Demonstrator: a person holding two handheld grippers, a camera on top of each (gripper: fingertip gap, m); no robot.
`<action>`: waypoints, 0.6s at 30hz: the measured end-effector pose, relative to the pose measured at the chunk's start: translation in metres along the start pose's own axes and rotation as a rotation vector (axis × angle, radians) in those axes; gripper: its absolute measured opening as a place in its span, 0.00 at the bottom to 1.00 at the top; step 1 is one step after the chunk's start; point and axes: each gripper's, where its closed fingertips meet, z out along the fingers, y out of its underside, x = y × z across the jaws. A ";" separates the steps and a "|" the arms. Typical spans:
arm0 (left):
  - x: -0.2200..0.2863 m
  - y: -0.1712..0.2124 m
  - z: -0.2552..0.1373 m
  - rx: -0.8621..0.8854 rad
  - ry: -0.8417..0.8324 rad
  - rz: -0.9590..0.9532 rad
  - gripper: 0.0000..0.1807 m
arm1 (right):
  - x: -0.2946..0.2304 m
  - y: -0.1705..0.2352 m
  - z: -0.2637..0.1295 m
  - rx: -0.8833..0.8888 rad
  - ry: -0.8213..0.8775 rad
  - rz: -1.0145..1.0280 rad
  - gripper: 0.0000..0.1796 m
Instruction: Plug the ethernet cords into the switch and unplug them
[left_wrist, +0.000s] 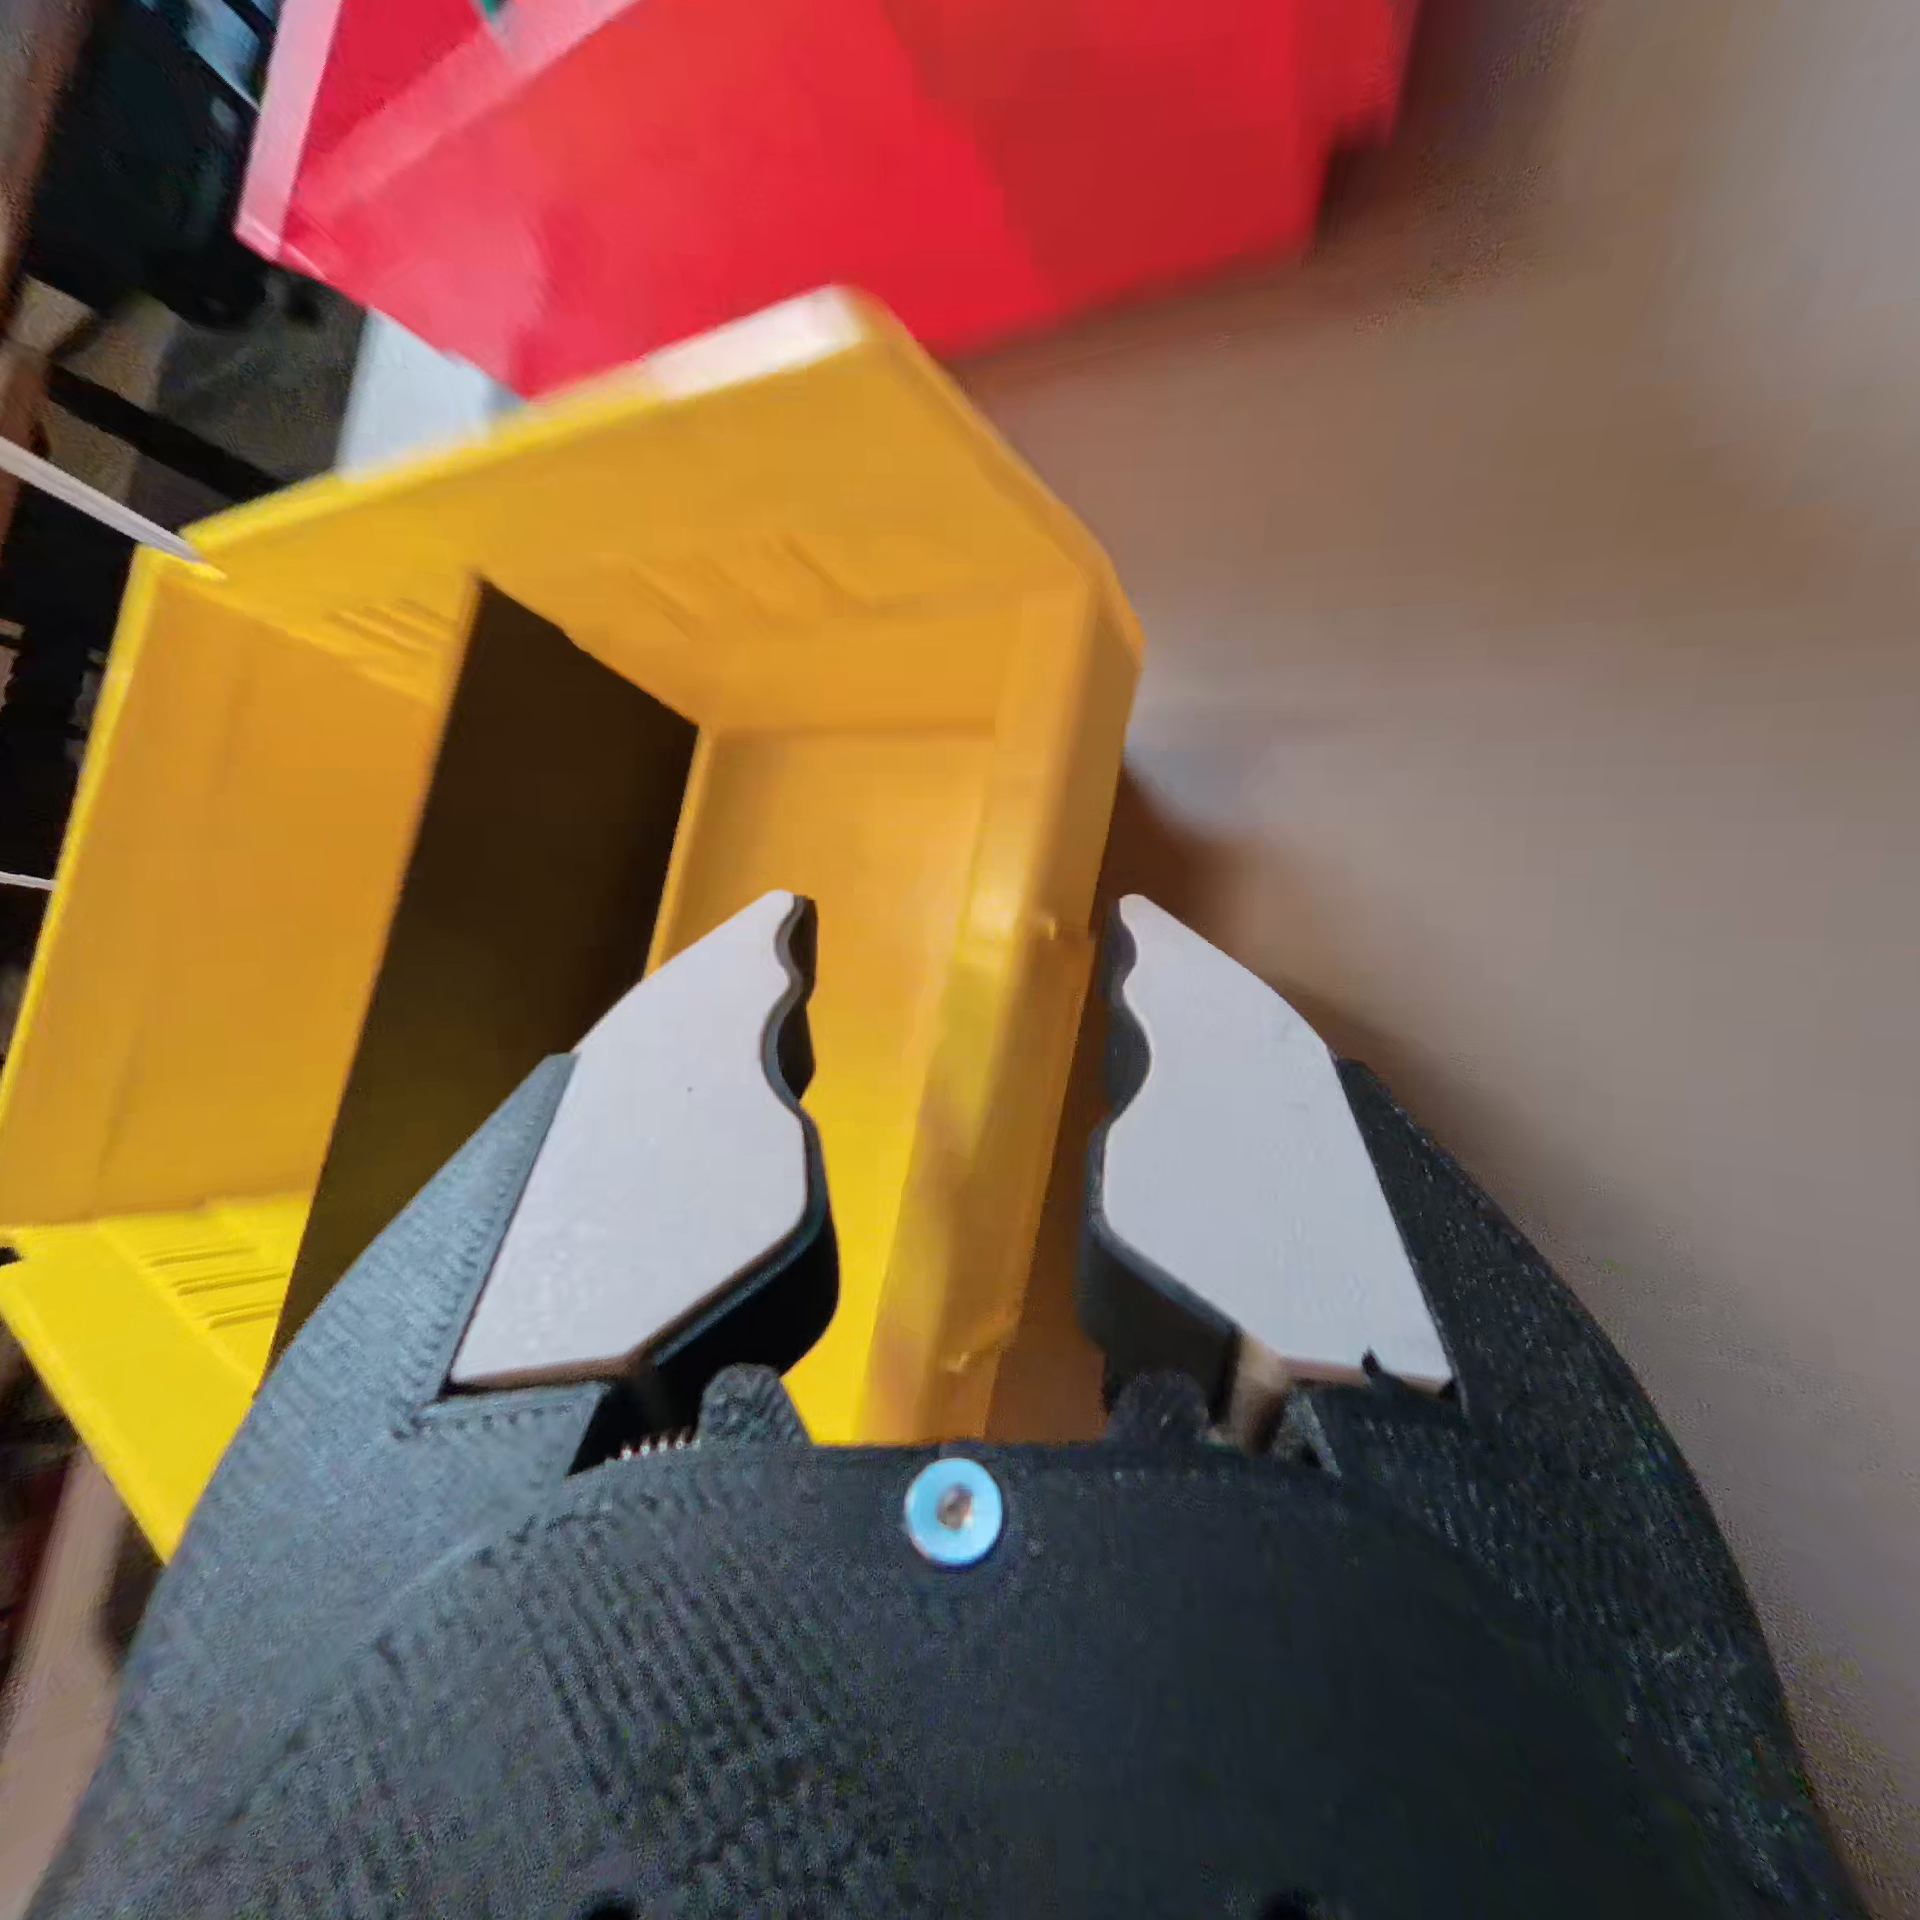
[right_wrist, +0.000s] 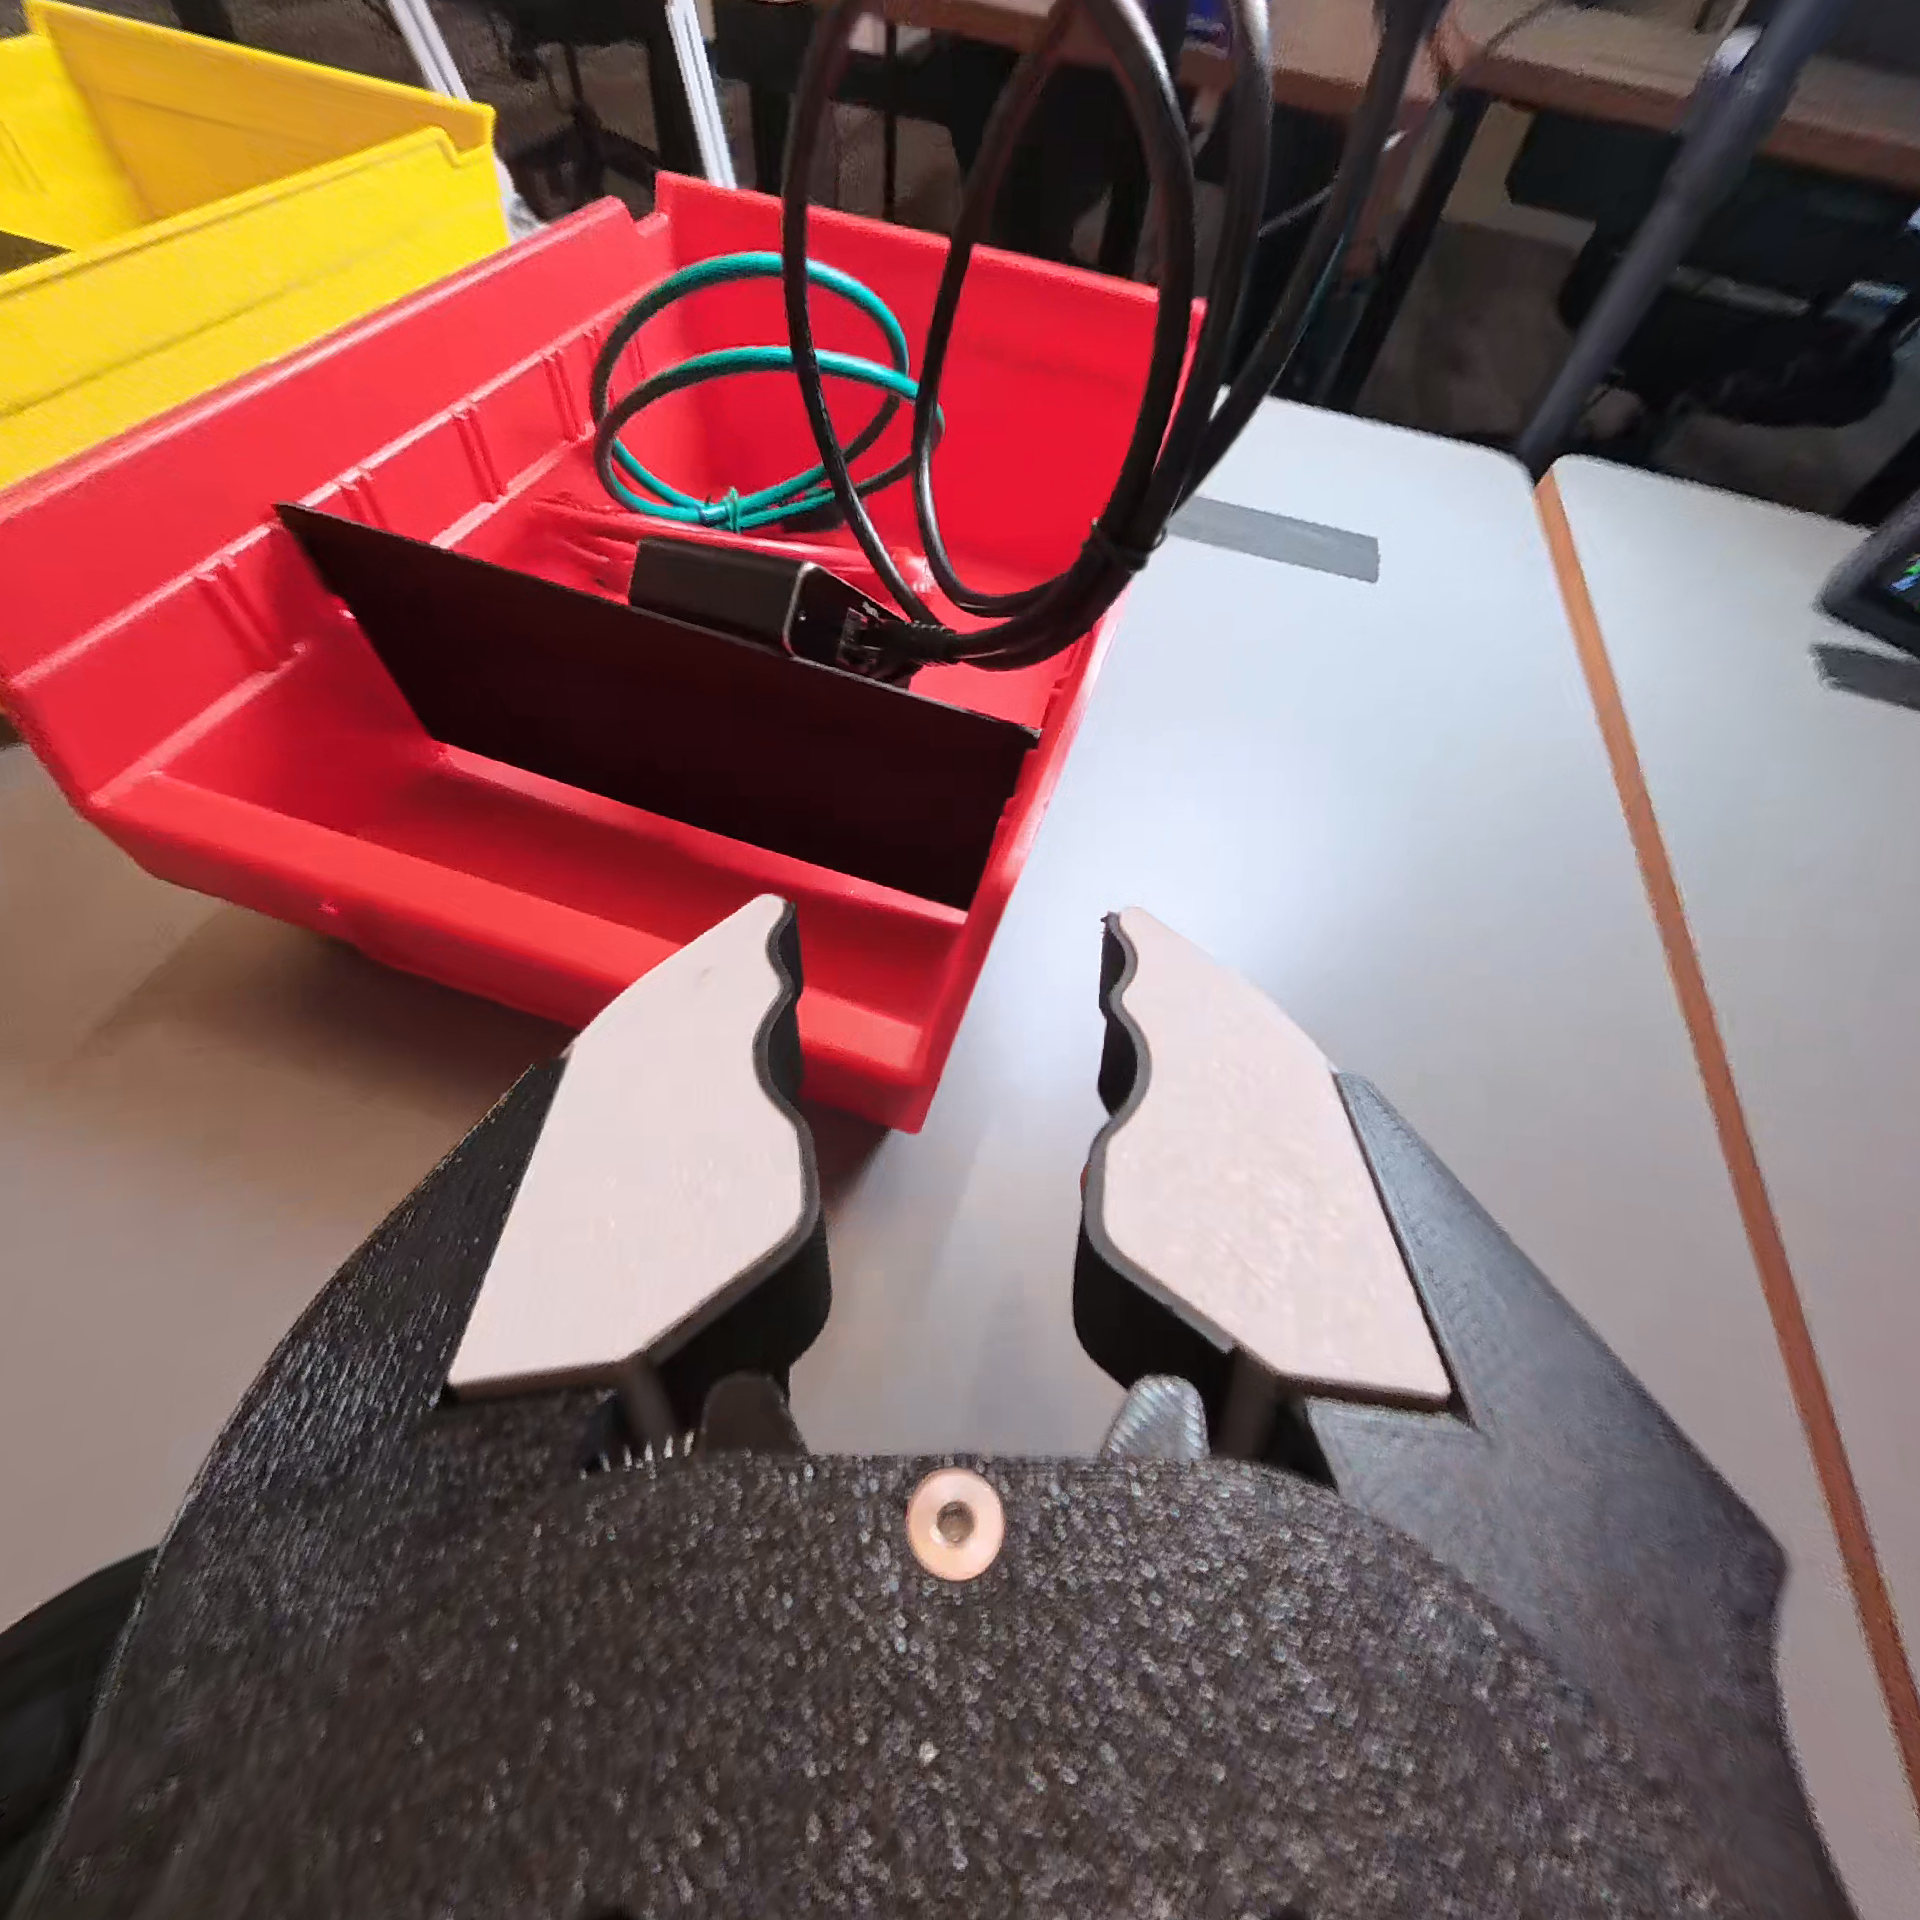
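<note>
In the right wrist view a small dark switch (right_wrist: 727, 592) lies in the back compartment of a red bin (right_wrist: 312, 790), behind a black divider (right_wrist: 675, 727). A black cord (right_wrist: 1174, 312) meets the switch's port end and loops up past the top of the frame. A coiled green cord (right_wrist: 748, 364) lies at the bin's back. My right gripper (right_wrist: 951, 914) is open and empty, over the table by the bin's front right corner. My left gripper (left_wrist: 956, 914) is open, its fingers on either side of the side wall of a yellow bin (left_wrist: 260, 883).
The yellow bin holds a black divider (left_wrist: 520, 935) and stands left of the red bin (left_wrist: 779, 187); it also shows in the right wrist view (right_wrist: 260, 239). Grey table (right_wrist: 1299, 831) runs right of the bins, with a grey tape strip (right_wrist: 1278, 545). A second table (right_wrist: 1818, 831) adjoins. About 35 cm separates my left fingertips from my right. The left gripper is farther from the small dark switch (right_wrist: 727, 592), some 30 cm, than the right, some 10 cm.
</note>
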 end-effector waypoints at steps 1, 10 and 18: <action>-0.001 -0.021 -0.010 0.107 0.005 -0.088 0.29 | 0.000 0.002 0.006 -0.010 -0.020 0.019 0.31; 0.025 -0.136 0.018 0.486 0.074 -0.709 0.33 | -0.002 0.001 0.048 -0.044 -0.078 0.099 0.20; 0.026 -0.133 0.090 0.329 -0.119 -0.726 0.30 | -0.003 0.001 0.041 -0.025 -0.042 0.110 0.08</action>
